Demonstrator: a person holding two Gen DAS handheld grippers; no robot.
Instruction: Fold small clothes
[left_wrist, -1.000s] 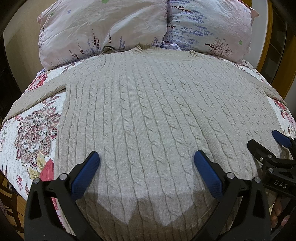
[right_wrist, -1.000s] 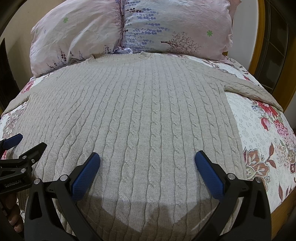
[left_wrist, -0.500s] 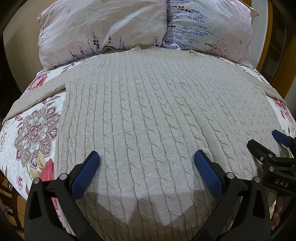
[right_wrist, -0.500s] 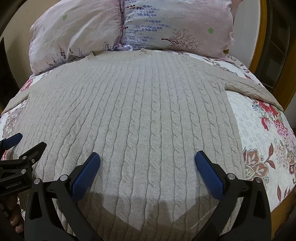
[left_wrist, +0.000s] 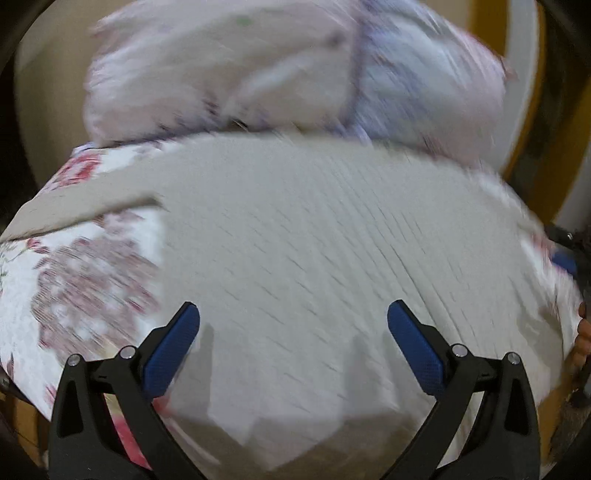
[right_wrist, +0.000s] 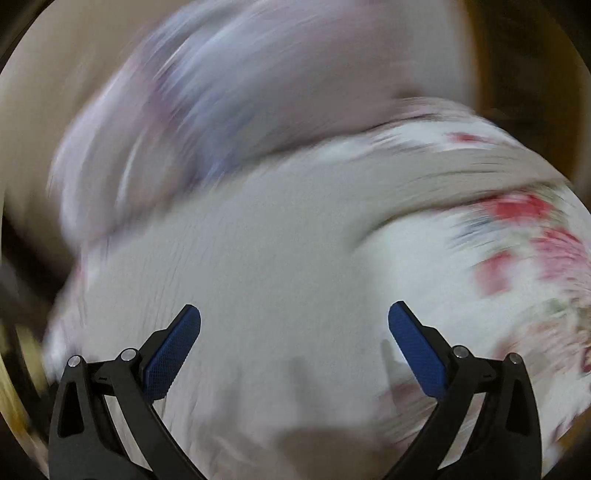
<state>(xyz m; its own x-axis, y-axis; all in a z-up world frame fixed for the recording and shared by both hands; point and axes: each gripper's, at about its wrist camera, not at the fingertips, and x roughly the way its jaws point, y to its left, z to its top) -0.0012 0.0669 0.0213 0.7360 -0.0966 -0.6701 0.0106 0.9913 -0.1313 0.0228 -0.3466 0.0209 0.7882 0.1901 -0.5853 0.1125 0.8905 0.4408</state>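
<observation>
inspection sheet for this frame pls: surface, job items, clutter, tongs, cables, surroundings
Surface: bed with floral bedspread, heavily motion-blurred in both views.
Job's things: beige knit sweater lies spread flat on the bedspread, one sleeve stretched out to the side; no fold seen yet.
Clutter: two pillows at the head of the bed, behind the sweater's neckline.
Tongs: left tongs open above the hem area, holding nothing; right tongs open, also holding nothing.
Cables: nothing seen.
Surroundings: wooden bed frame and pale wall; too blurred for more.
</observation>
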